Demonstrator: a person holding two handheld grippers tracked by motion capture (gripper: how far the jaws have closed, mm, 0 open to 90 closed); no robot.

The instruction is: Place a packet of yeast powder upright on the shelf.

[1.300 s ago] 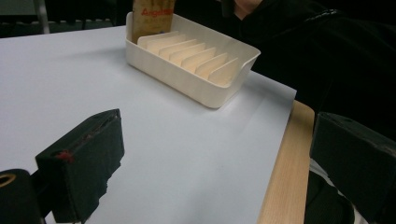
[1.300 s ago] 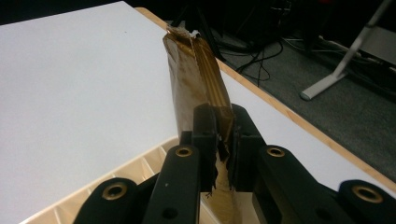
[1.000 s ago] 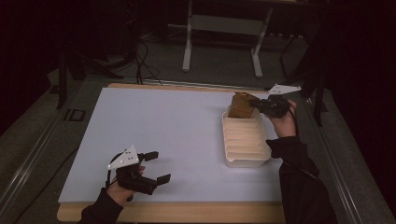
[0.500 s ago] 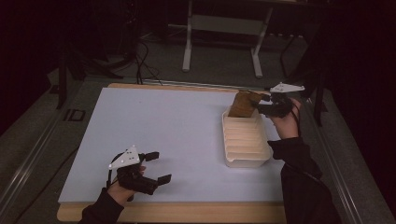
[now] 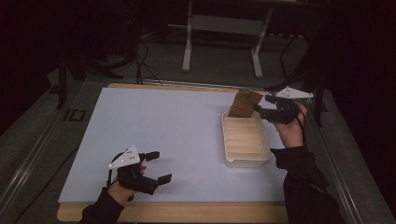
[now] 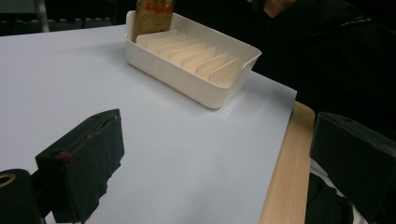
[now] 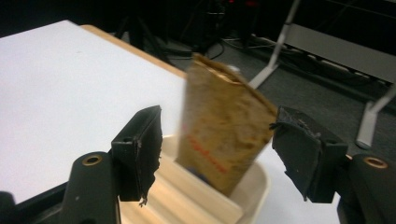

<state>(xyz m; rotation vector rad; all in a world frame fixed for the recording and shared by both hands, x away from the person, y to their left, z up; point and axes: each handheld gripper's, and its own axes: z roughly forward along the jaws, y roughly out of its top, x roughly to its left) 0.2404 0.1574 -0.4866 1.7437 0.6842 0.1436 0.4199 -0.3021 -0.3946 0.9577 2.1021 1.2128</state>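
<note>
High view: a cream ribbed plastic tray (image 5: 246,140) sits on the white table (image 5: 163,126), with a brown packet (image 5: 244,103) standing in its far end, just beside the right gripper (image 5: 261,111). The left gripper (image 5: 156,165) rests well apart, jaws spread. Left gripper view: bare table lies between the open jaws. Right gripper view: the crinkly packet (image 7: 224,128) stands between the parted jaws, touching neither.

I could not read the red lettering on the blurred brown packet (image 7: 223,135), and the cream tray's (image 7: 243,198) wall hid its foot (the left gripper view cropped its top).
</note>
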